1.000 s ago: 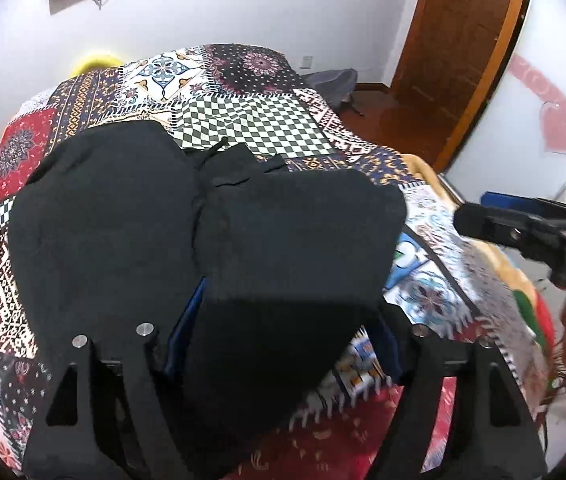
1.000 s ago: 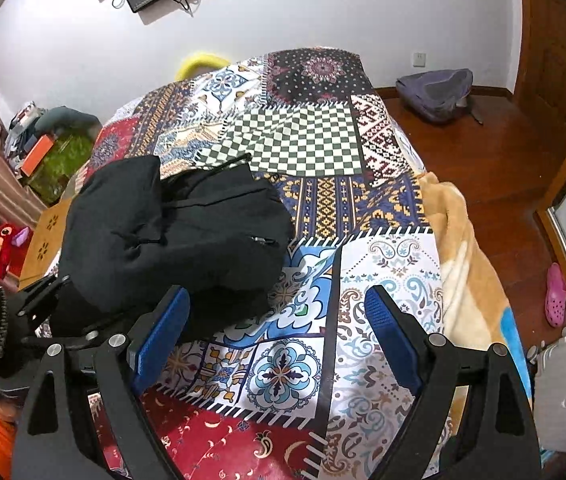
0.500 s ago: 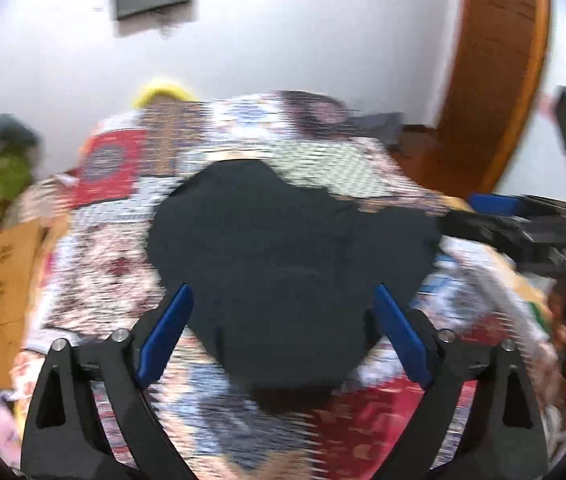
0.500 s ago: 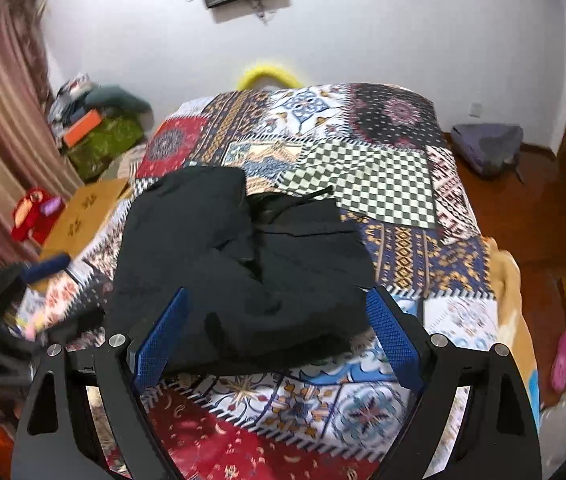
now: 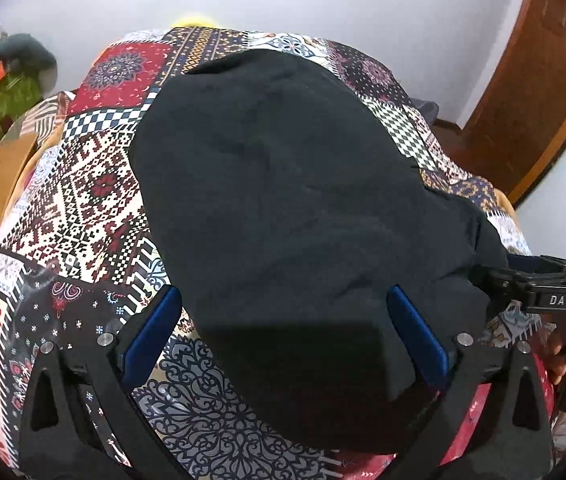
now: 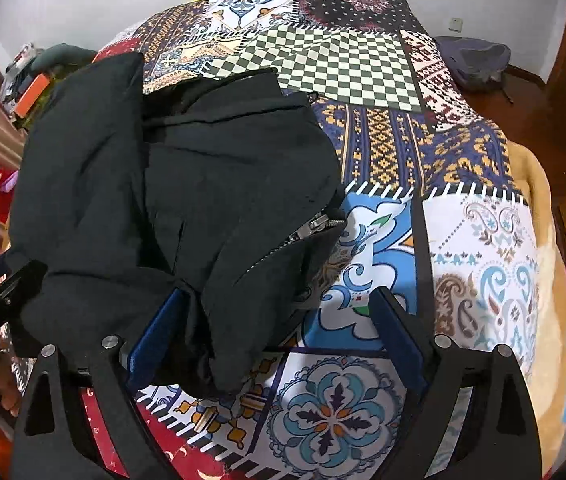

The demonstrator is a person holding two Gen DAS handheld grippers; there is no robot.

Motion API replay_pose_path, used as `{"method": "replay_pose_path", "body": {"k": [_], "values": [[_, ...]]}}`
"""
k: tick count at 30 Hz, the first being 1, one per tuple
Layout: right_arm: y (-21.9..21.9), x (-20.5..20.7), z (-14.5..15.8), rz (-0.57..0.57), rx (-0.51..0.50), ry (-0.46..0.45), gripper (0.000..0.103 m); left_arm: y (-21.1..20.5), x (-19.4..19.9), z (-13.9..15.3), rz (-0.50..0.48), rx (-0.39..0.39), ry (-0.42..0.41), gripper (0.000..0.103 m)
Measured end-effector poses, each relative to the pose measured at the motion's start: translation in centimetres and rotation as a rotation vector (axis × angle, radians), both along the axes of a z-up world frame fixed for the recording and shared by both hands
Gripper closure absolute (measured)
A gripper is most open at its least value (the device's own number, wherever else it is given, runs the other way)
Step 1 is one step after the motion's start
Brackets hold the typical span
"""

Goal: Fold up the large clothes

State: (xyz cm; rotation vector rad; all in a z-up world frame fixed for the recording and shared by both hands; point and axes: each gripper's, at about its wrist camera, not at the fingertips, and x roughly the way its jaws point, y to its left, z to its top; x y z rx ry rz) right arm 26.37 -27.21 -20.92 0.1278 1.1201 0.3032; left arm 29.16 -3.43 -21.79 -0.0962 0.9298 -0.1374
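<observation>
A soft, matte black jacket (image 5: 291, 208), rumpled a second before, was seen flattened on the patchwork bedspread (image 6: 383, 152); both the left hand-held gripper (image 5: 283, 332) and the right hand-held gripper (image 6: 271, 328) were held open.

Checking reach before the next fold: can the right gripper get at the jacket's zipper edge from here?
Probably yes: the right gripper is open, and the black jacket zipper lies uncovered just ahead.

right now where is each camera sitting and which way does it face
Left wrist: rides the left gripper, looking forward and down over the black jacket on the patchwork bedspread; its own open blue-padded fingers show, the right gripper at the right edge.
Right wrist: rides the right gripper, looking along the bed toward the far wall; its open fingers show.
Shared: the jacket, bedspread and white wall.
</observation>
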Motion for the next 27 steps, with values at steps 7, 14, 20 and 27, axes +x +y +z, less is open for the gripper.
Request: {"method": "replay_pose_path", "body": {"k": [7, 14, 20, 27], "values": [[-0.5, 0.4, 1.7, 0.044, 0.022, -0.034, 0.012, 0.3, -0.3, 1.4, 0.002, 0.027, -0.007, 0.0], [-2.5, 3.8, 0.6, -0.01, 0.107, 0.056, 0.011, 3.3, 1.1, 0.4, 0.052, -0.164, 0.08, 0.0], [-2.8, 6.9, -3.1, 0.006, 0.244, 0.225, 0.01, 5.1, 2.7, -2.3, 0.08, -0.396, 0.19, 0.0], [-1.5, 8.4, -4.4, 0.04, 0.283, 0.265, 0.008, 4.5, 3.8, -3.2, 0.086, -0.433, 0.201, 0.0]]}}
